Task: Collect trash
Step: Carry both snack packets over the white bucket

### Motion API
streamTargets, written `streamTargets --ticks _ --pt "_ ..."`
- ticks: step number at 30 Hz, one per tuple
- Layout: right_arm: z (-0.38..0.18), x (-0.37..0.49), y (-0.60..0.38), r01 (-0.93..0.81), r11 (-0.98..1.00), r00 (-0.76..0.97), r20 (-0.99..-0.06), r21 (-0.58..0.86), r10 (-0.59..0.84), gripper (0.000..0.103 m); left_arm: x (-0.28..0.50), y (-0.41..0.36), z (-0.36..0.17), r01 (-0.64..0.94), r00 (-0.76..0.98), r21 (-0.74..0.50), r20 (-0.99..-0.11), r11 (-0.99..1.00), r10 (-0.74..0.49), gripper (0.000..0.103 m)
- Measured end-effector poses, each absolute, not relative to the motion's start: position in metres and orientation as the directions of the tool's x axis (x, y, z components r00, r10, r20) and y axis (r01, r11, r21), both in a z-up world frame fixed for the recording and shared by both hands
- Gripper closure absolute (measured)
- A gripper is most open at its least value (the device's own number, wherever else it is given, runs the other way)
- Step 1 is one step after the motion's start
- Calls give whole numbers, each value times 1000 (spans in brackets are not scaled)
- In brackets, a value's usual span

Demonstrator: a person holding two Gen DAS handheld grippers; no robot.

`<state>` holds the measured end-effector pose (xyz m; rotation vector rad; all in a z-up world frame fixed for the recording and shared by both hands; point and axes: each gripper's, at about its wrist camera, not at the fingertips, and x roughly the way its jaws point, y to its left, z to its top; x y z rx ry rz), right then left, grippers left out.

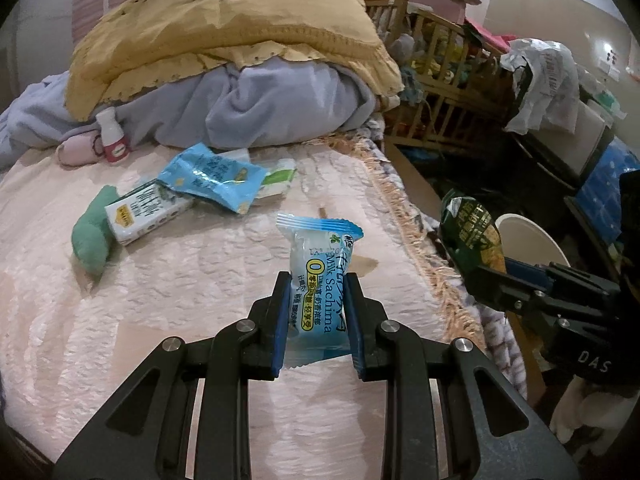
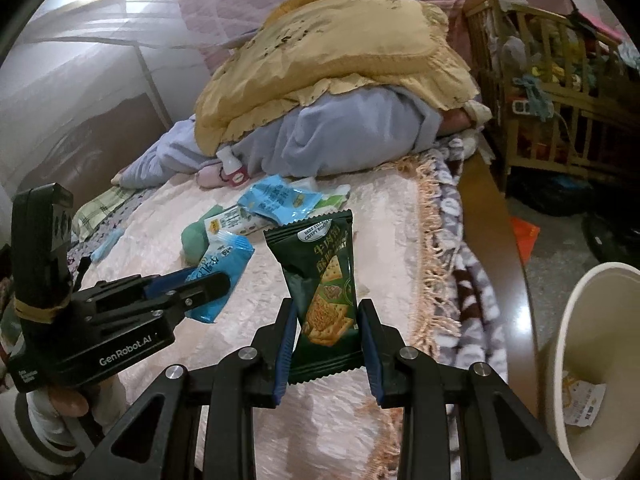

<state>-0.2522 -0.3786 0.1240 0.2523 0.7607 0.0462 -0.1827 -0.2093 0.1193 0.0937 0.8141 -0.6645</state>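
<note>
Two wrappers lifted: left gripper [image 1: 317, 312] pinches blue Sachima packet [image 1: 320, 276], right gripper [image 2: 328, 336] pinches green biscuit packet [image 2: 324, 292]. Bin [image 2: 576, 320] nearby; milk carton [image 1: 146, 216], blue wrapper [image 1: 216, 178] remain on bed [image 1: 180, 280].

On the bed [image 1: 160, 300]: carton [image 1: 144, 214] lies mid-left with a sock [image 1: 94, 240] touching its left end and a wrapper [image 1: 216, 178] overlapping its right, small bottle [image 1: 112, 136] behind them against the blanket pile [image 1: 240, 80], crib [image 2: 560, 100] beyond the bed's right edge, bin [image 2: 592, 340] right of the bed, paper scrap [image 2: 580, 404] inside it.
</note>
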Motion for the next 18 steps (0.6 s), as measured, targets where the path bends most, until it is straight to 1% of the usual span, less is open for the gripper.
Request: streamTargets --ticks 6,18 --pt "125 -266 -400 104 965 731 -676 242 91 73 -192 -235 123 618 481 -164 -694 769 -535 80" --pt "123 -306 -465 252 931 735 -678 264 -6 73 -216 -312 123 710 418 -143 -702 690 -576 80"
